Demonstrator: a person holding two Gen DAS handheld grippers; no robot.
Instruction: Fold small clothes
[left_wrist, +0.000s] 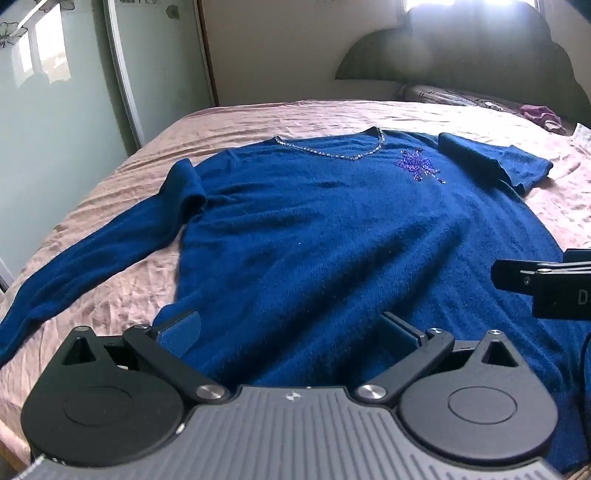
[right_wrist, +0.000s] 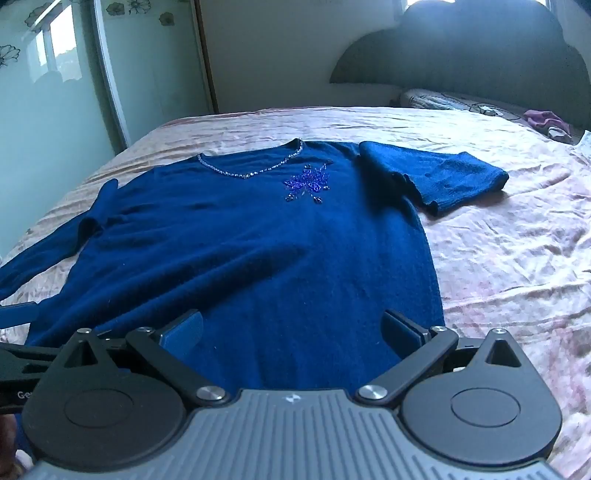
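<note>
Blue sweater (left_wrist: 314, 229) flat on the bed (right_wrist: 498, 258), long axis toward the headboard (right_wrist: 461, 55), neckline nearest it; both grippers' jaws spread wide, empty.

The left claw (right_wrist: 18, 369) body shows only "Ge" (cut off); the right claw (left_wrist: 546, 291) shows "D".

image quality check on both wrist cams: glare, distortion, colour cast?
Left wrist view: window above the headboard blown out, haze bleeding down; fisheye bows the wardrobe door; blue sweater reads clearly. Right wrist view: bluer cast, bedsheet washed pale, same barrel distortion, sequin flower sharp.
</note>
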